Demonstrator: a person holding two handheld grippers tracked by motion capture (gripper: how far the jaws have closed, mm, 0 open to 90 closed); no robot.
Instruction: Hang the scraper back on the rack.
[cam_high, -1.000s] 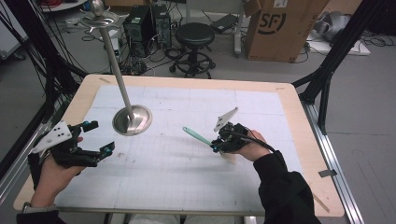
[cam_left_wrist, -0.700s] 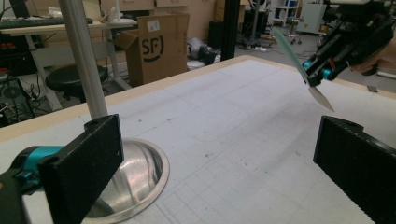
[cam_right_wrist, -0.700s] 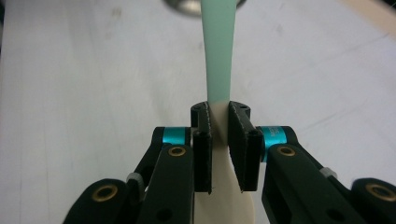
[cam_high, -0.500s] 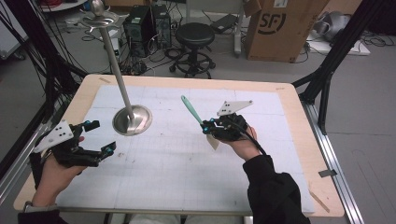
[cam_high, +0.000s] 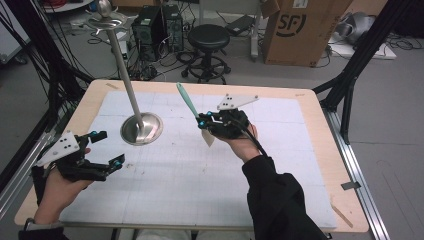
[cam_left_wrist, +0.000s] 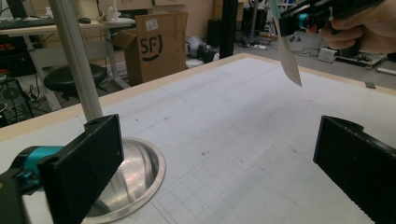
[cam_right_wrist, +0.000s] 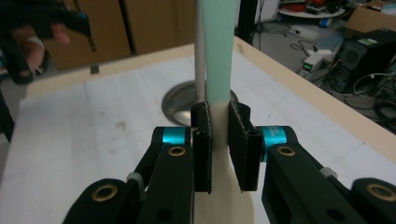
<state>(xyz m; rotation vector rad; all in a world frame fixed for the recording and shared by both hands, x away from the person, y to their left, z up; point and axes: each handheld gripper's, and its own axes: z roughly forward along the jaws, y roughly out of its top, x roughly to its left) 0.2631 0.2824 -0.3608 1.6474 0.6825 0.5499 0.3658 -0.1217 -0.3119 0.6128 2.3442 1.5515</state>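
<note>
My right gripper (cam_high: 204, 121) is closed tightly on a thin knife with a mint-green handle and a cream-white blade (cam_high: 192, 108). Its jaws press where the handle meets the blade. I hold it in the air above the middle of the table; the handle points up and away and the blade tip points down, tilted, not touching the surface. In the right gripper view the green handle (cam_right_wrist: 218, 46) rises straight between the pads.

My left gripper (cam_high: 107, 150) is wide open and holds nothing. It hangs low over the near left part of the table, well apart from the knife.

Between the two grippers, a little to the far side, stands a shiny metal stand with a round dish-shaped base and a tall thin pole (cam_high: 142, 128). The pole leans to the far left and carries a small dish with a ball on top. In the left gripper view the base (cam_left_wrist: 140, 172) is just beside my left jaw, so this is the nearest obstacle on that side. From the right gripper the pole stands directly behind the knife handle.

The white mat with a faint grid (cam_high: 190, 185) covers a light wooden table (cam_high: 320, 125), with a wood border all around it. The near half of the mat is free room.

Beyond the far edge there are a black round stool (cam_high: 206, 37), a brown cardboard box (cam_high: 295, 30), and what is perhaps computer equipment with many cables on the grey floor.
</note>
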